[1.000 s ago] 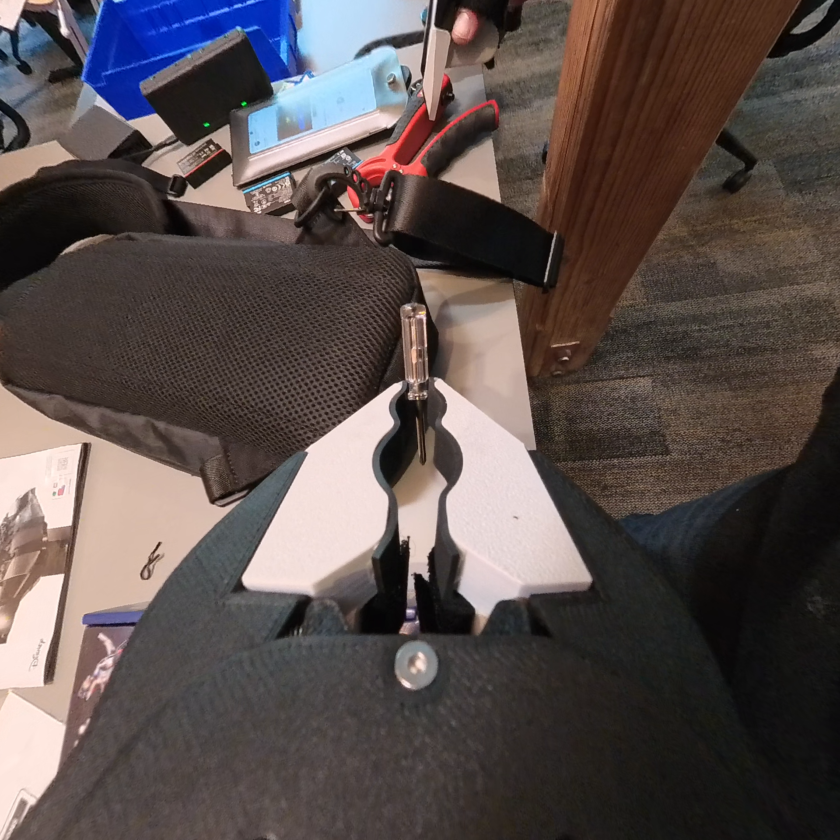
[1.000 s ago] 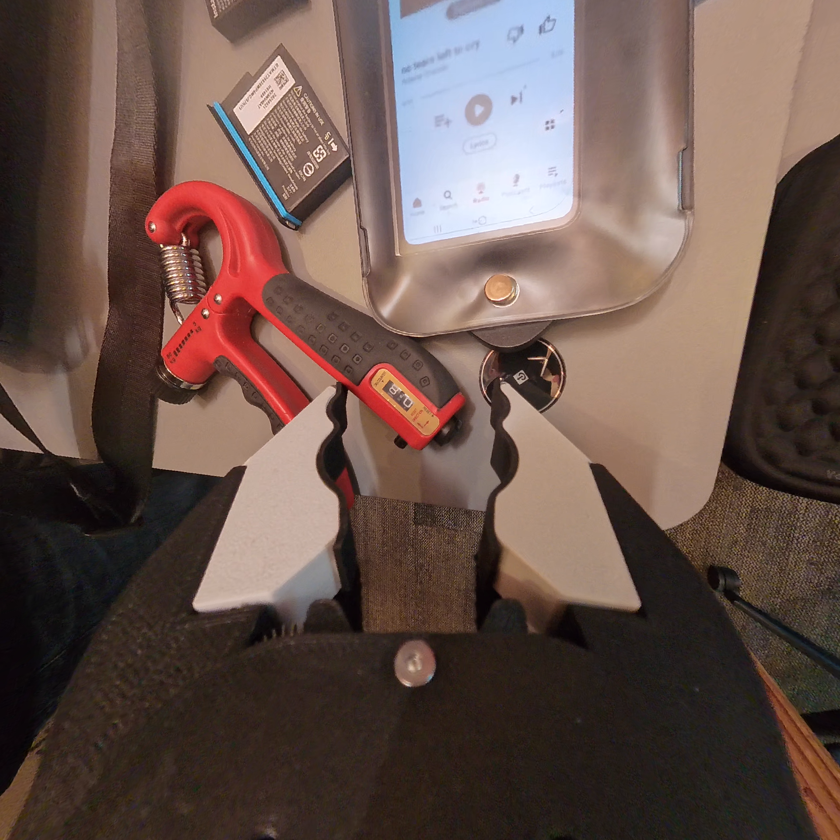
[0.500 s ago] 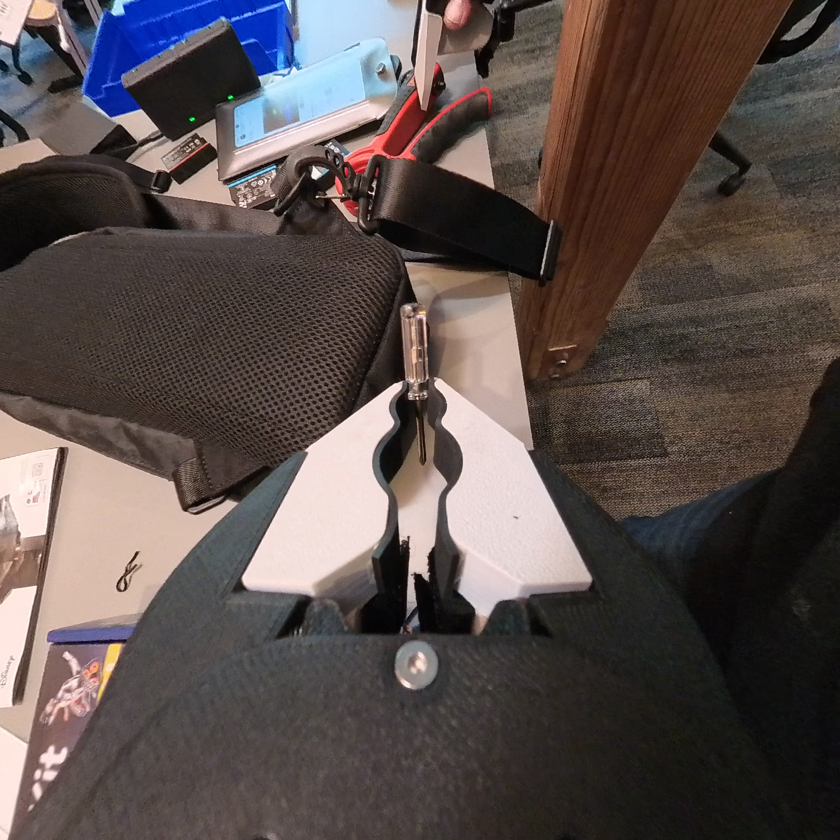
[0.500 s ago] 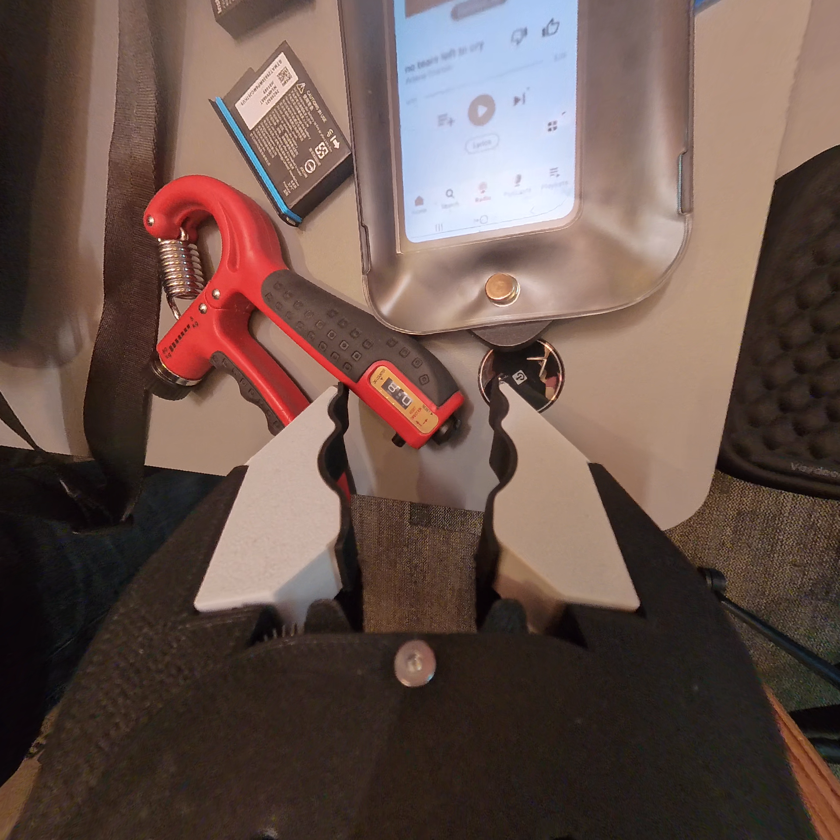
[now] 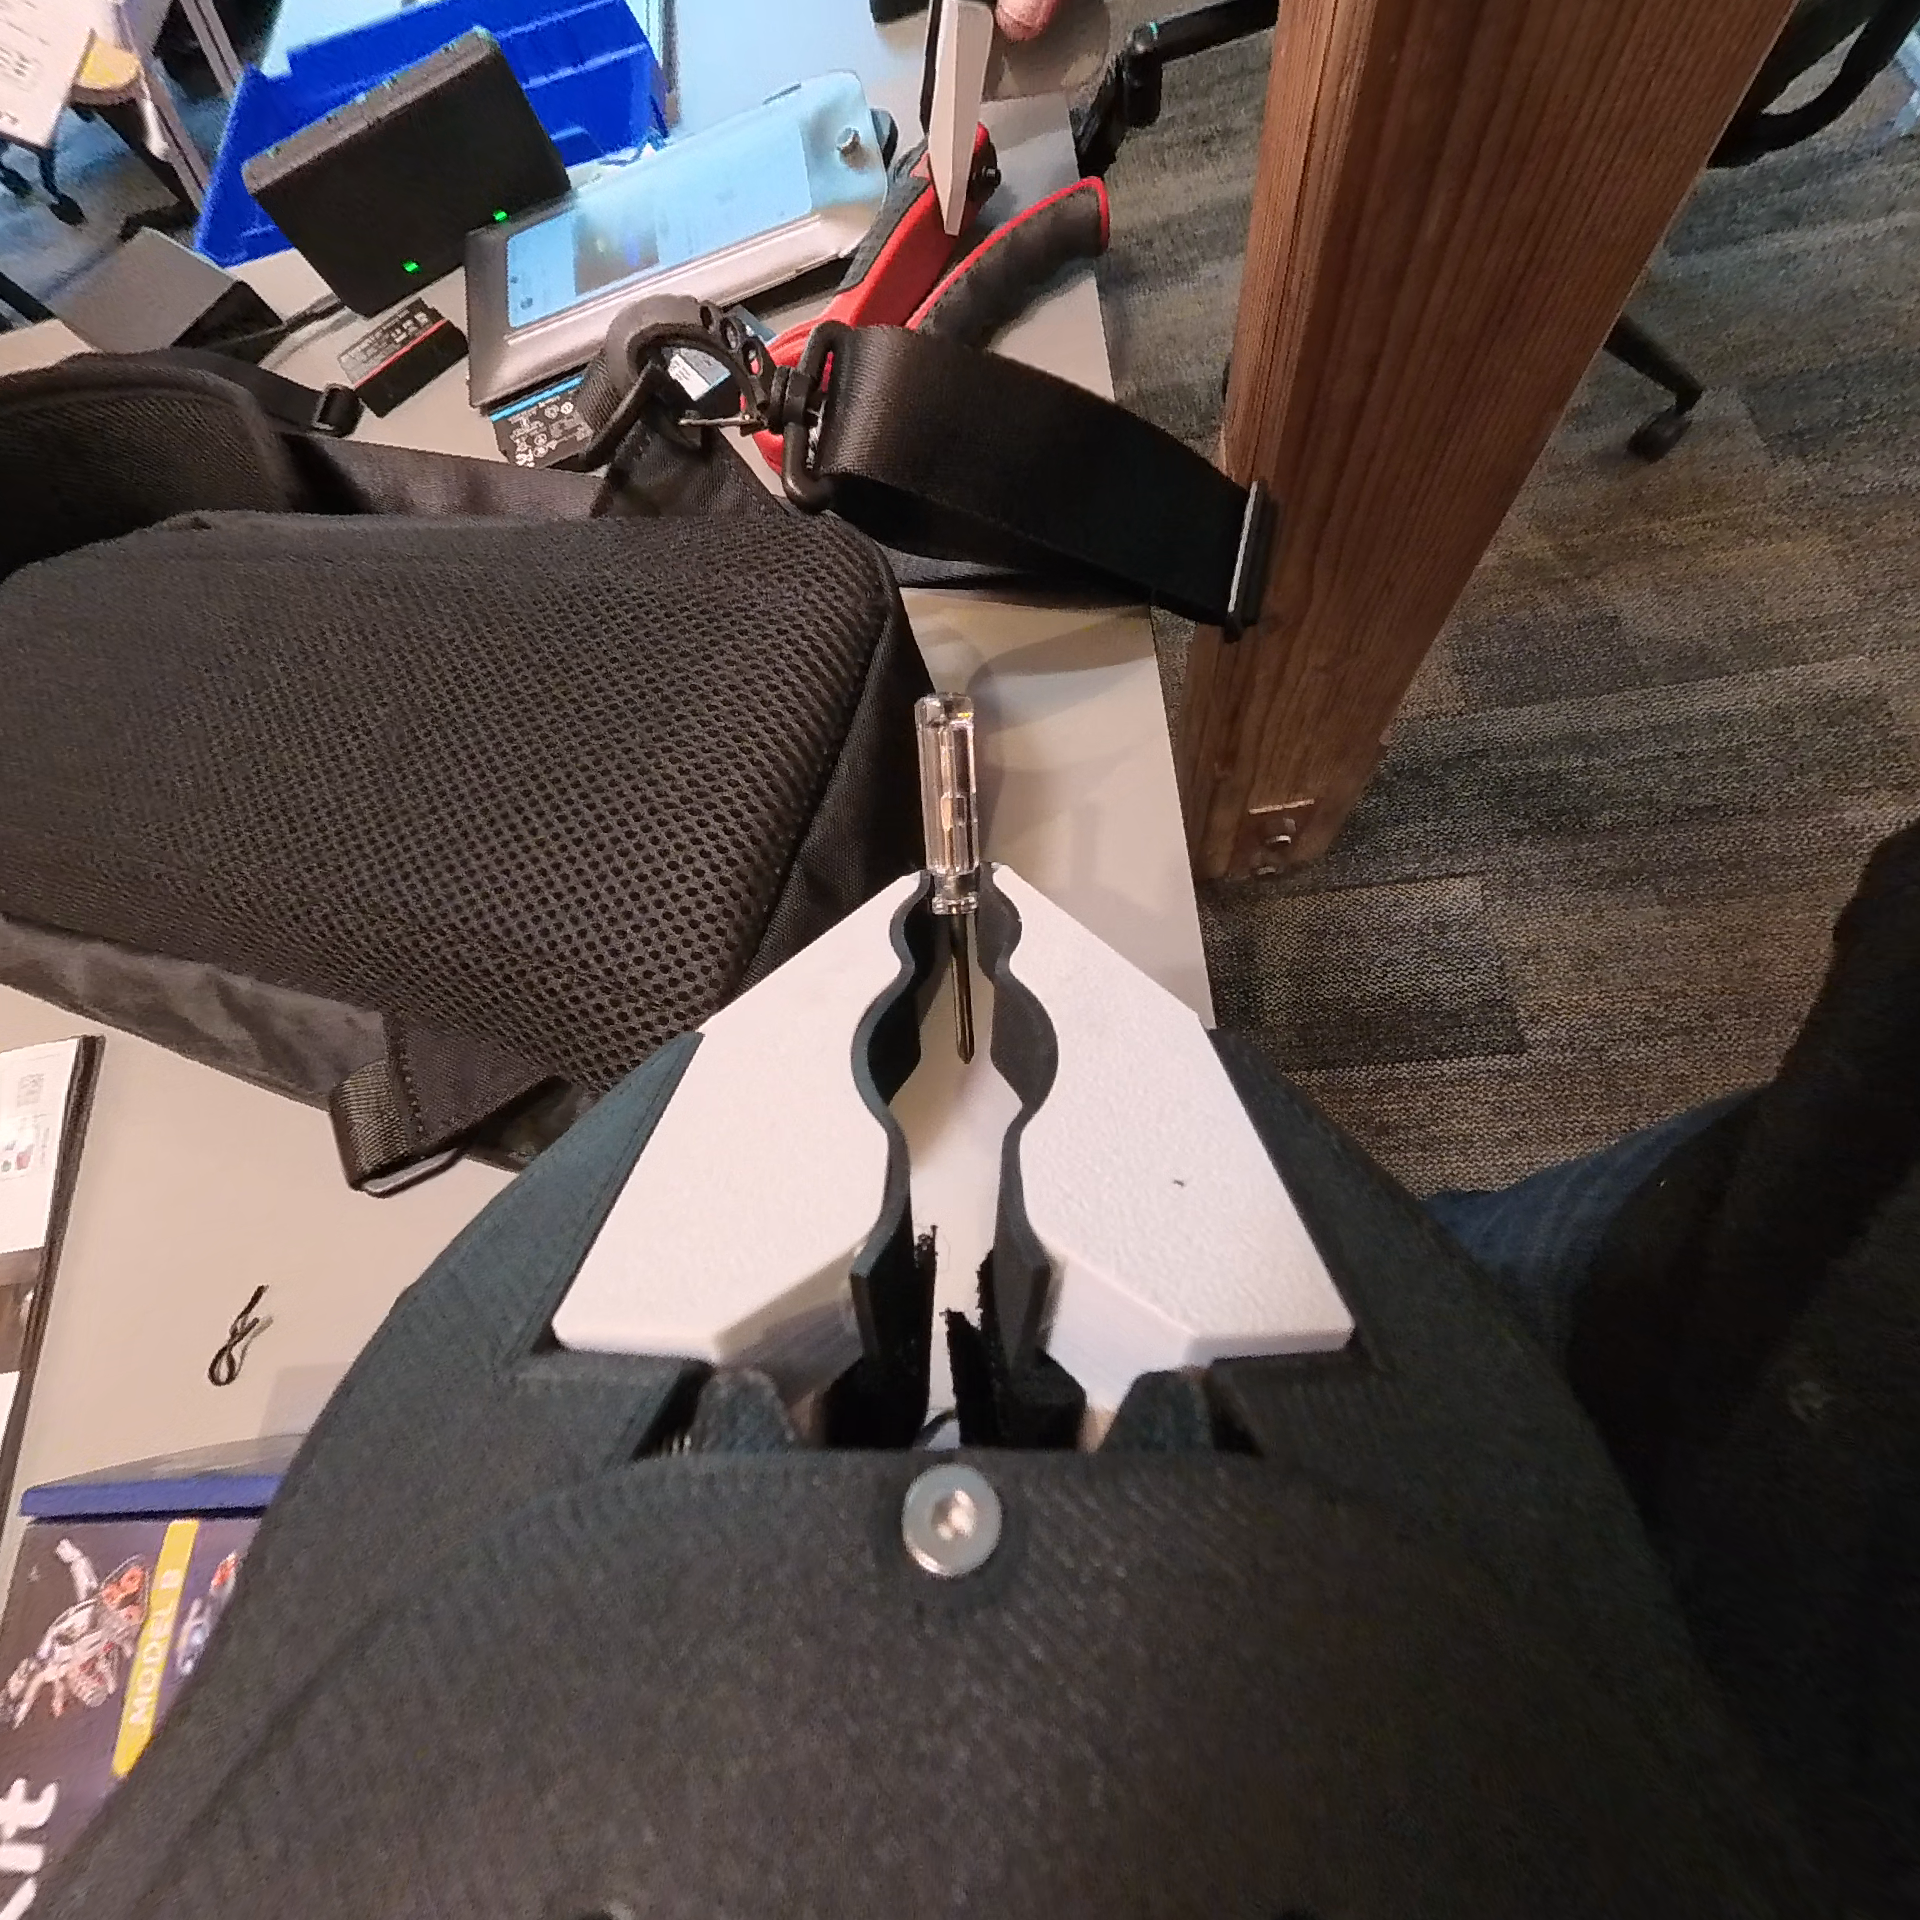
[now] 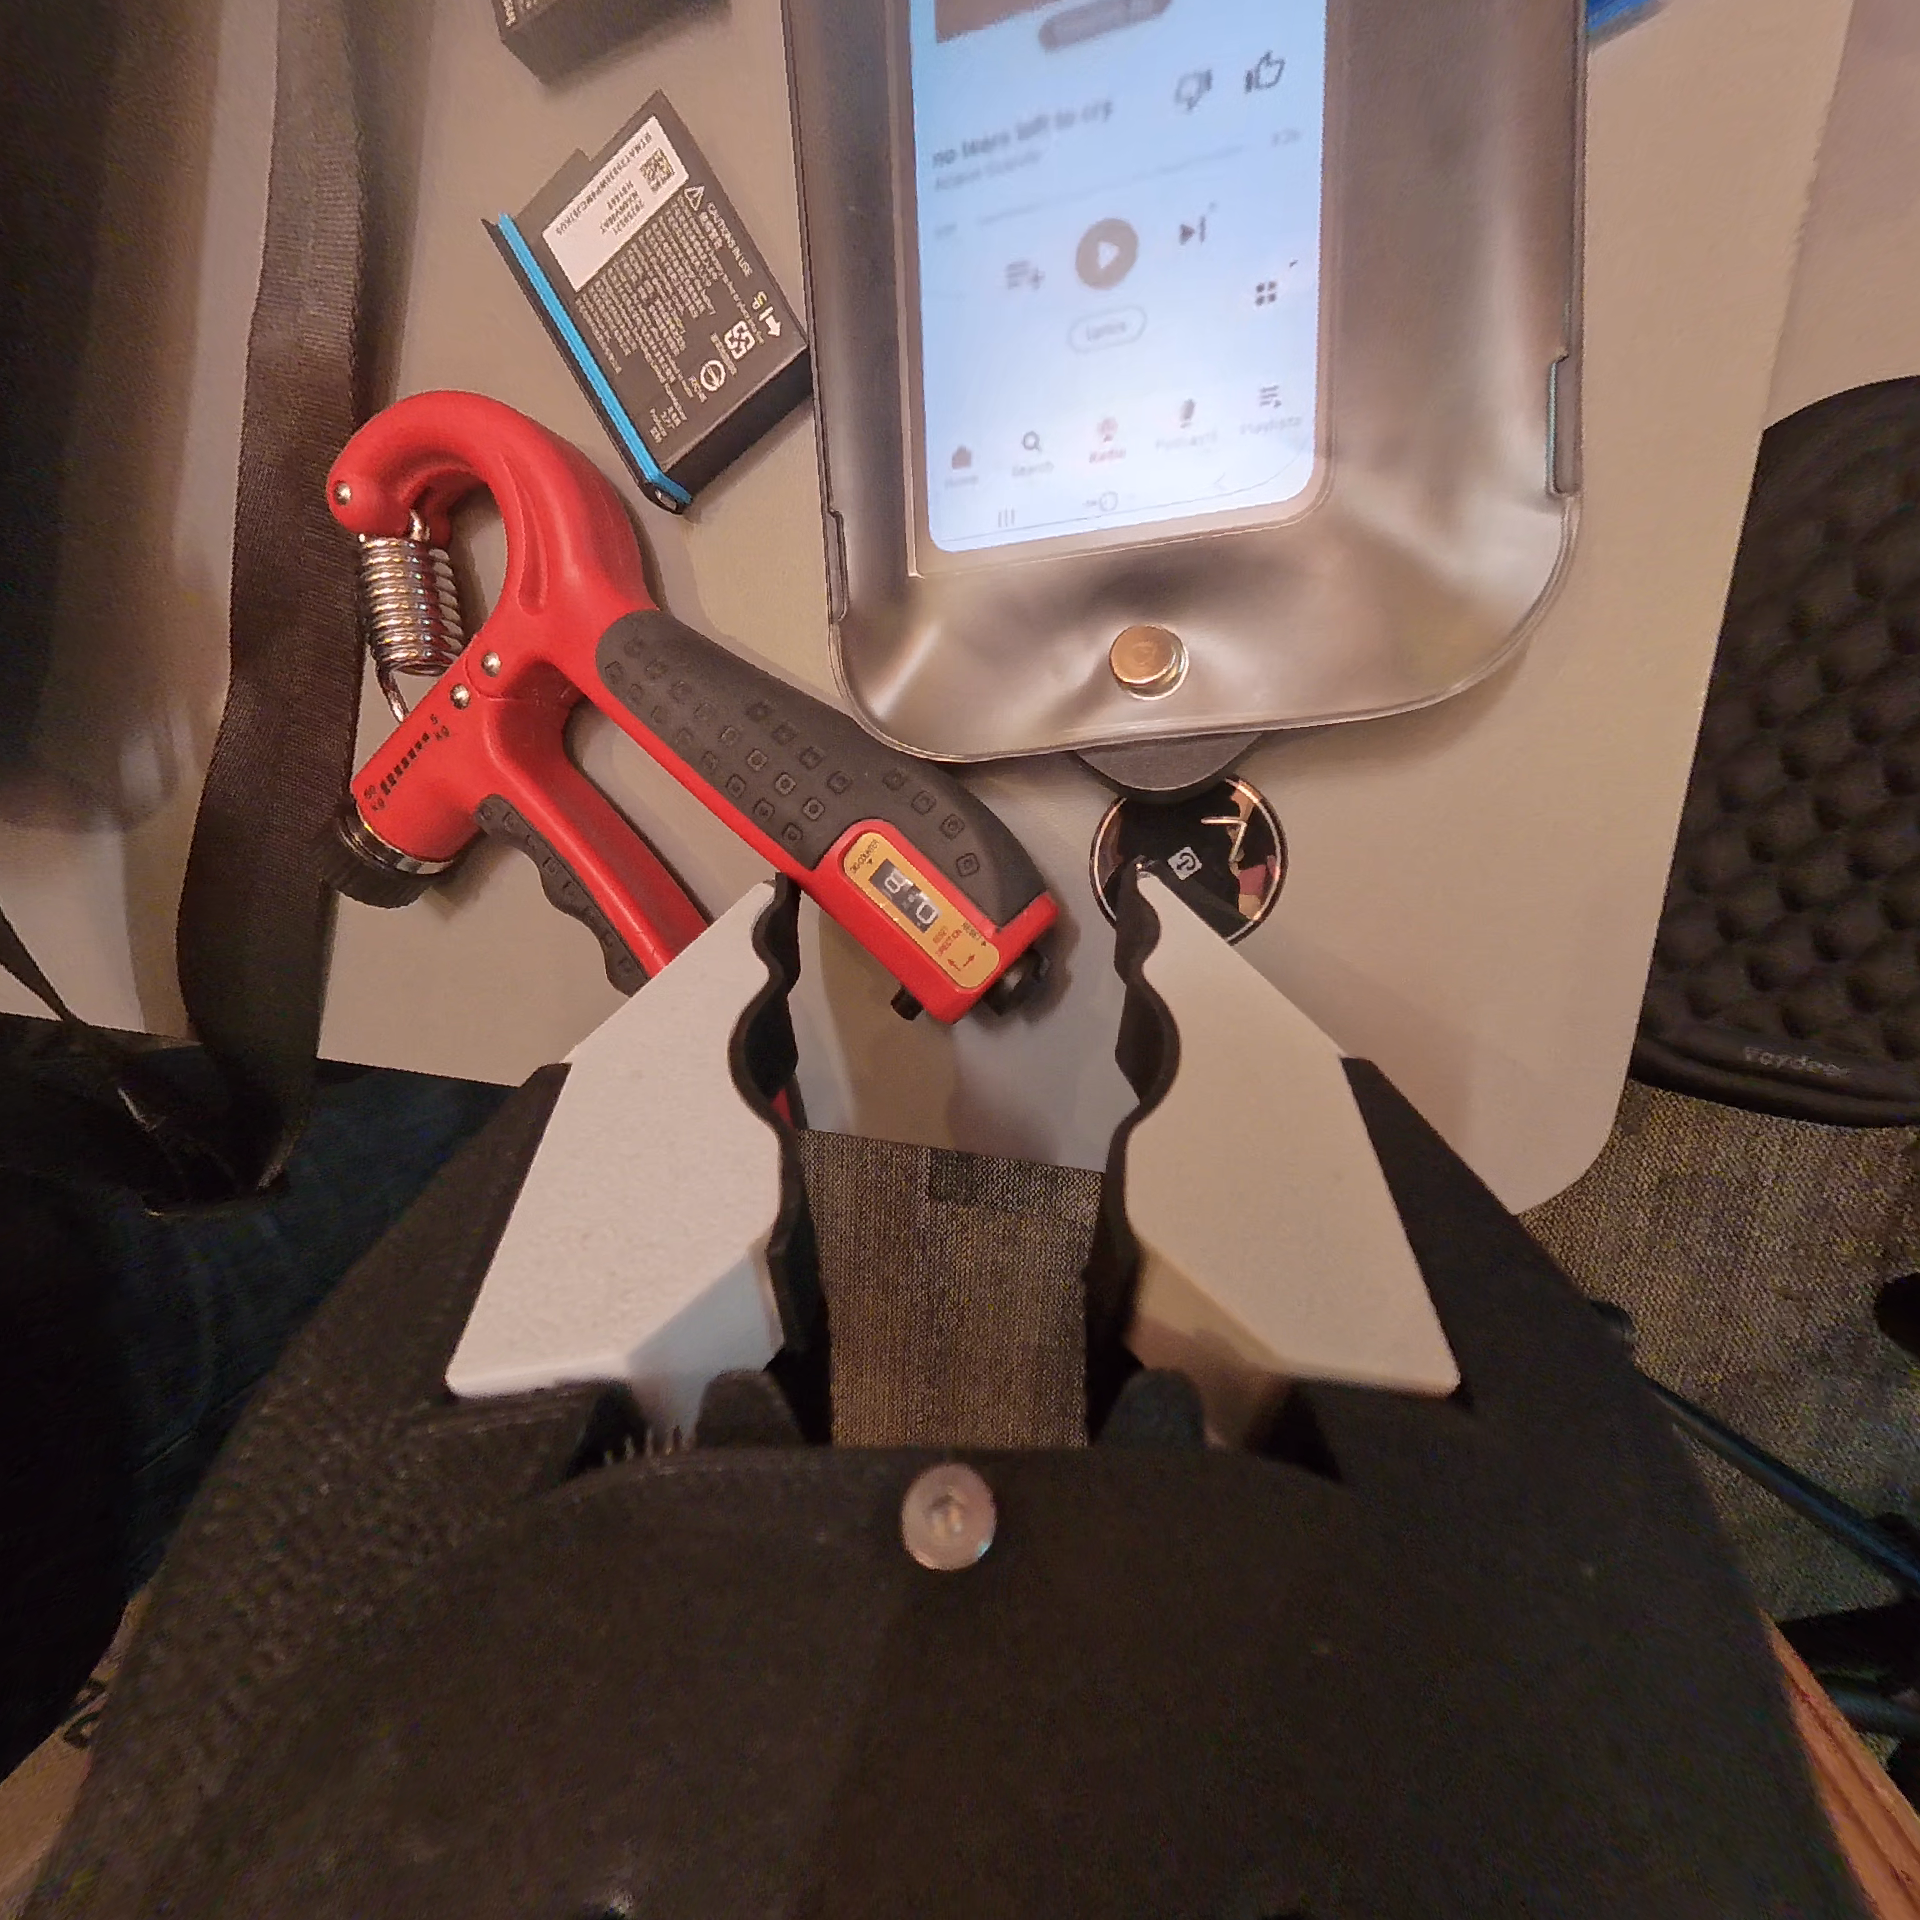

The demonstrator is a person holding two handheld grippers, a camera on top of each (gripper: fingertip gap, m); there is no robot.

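My left gripper (image 5: 956, 883) is shut on a small screwdriver (image 5: 948, 800) with a clear handle; the handle sticks out past the fingertips and the dark shaft runs back between the fingers. It hangs just right of a black mesh backpack (image 5: 416, 769) on the grey table (image 5: 1081, 748). My right gripper (image 6: 956, 883) is open and empty, above the handle end of a red and black hand grip trainer (image 6: 665, 717). Its left fingertip is at the trainer's lower handle. The right gripper's white finger (image 5: 958, 104) shows far off in the left wrist view, over the trainer (image 5: 935, 260).
A phone in a clear pouch (image 6: 1184, 343) lies beyond the trainer, with a black battery (image 6: 665, 301) to its left and a round cable hole (image 6: 1195, 852) below it. A backpack strap (image 5: 1029, 478) reaches toward a wooden post (image 5: 1434, 416). Boxes (image 5: 94, 1621) lie at the near left.
The left gripper has drawn back a little with the screwdriver, so the backpack and table items sit farther off. The right gripper has shifted slightly over the trainer and stays open.
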